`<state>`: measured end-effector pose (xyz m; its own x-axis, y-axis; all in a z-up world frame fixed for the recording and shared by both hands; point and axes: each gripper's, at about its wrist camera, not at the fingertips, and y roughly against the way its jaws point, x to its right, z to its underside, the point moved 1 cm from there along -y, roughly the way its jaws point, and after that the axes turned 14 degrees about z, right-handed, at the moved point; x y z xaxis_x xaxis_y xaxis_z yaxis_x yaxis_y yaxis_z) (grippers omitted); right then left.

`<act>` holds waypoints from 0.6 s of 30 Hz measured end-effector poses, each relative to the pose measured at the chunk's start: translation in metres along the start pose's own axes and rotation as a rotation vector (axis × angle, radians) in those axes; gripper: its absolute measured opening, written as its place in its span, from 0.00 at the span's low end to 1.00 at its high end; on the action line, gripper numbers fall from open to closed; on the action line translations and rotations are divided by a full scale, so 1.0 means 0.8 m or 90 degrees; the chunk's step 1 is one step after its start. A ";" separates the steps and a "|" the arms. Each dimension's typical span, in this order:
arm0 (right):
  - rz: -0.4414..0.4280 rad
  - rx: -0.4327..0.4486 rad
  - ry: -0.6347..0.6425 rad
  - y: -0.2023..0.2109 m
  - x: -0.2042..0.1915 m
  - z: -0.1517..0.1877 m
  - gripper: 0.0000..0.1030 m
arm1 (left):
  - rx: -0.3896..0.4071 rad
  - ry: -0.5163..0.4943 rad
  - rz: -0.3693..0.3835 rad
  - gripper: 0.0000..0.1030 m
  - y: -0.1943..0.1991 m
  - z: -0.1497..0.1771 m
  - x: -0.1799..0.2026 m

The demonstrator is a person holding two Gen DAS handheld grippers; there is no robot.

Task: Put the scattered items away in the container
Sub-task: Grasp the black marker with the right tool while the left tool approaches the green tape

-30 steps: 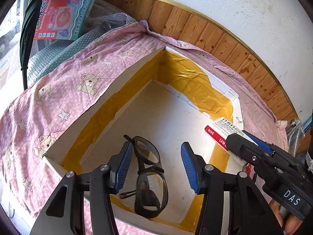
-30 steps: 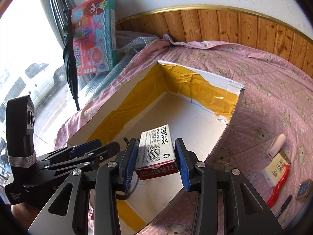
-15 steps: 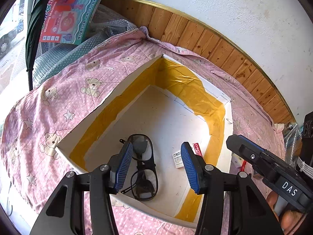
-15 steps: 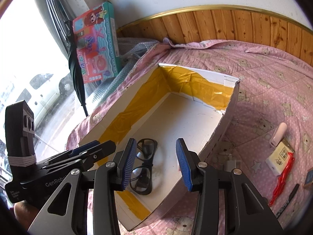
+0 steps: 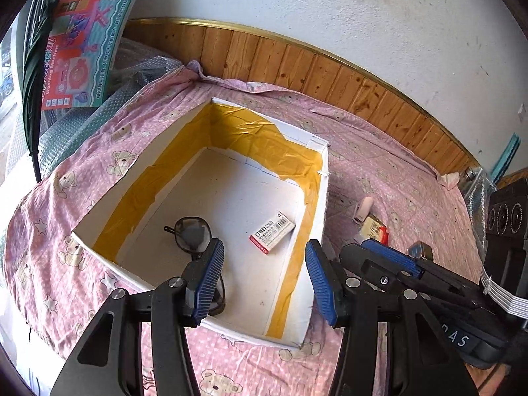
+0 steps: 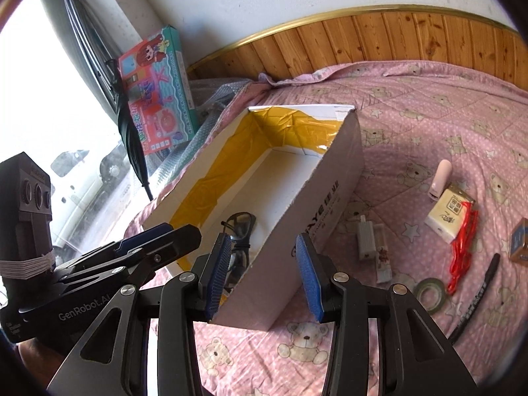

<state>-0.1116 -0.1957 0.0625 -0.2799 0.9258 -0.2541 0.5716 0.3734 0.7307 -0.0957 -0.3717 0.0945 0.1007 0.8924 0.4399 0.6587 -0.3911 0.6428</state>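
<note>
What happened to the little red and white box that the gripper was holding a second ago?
The right gripper let go of the staples box; it now lies on the floor of the cardboard box, beside the glasses. Both grippers, right and left, have pulled back from the box, open and empty. The glasses stayed inside, and the items on the pink sheet were not touched.

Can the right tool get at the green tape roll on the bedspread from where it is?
Probably yes. The right tool is open and empty, and the green tape roll lies flat in the open to its right; only the black pen lies close by.
</note>
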 end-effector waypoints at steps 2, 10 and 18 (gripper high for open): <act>0.003 0.002 -0.015 0.009 0.014 0.009 0.43 | -0.008 -0.015 0.007 0.51 -0.002 0.006 0.015; 0.025 -0.009 -0.069 0.029 0.069 0.048 0.43 | -0.054 -0.062 0.040 0.51 -0.024 0.038 0.073; 0.045 -0.010 -0.103 0.041 0.114 0.067 0.42 | -0.090 -0.097 0.056 0.51 -0.052 0.056 0.116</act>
<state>-0.0768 -0.0959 0.0295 -0.1101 0.9477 -0.2995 0.5731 0.3067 0.7599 -0.0798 -0.2624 0.0806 0.2721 0.8729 0.4051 0.5322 -0.4872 0.6924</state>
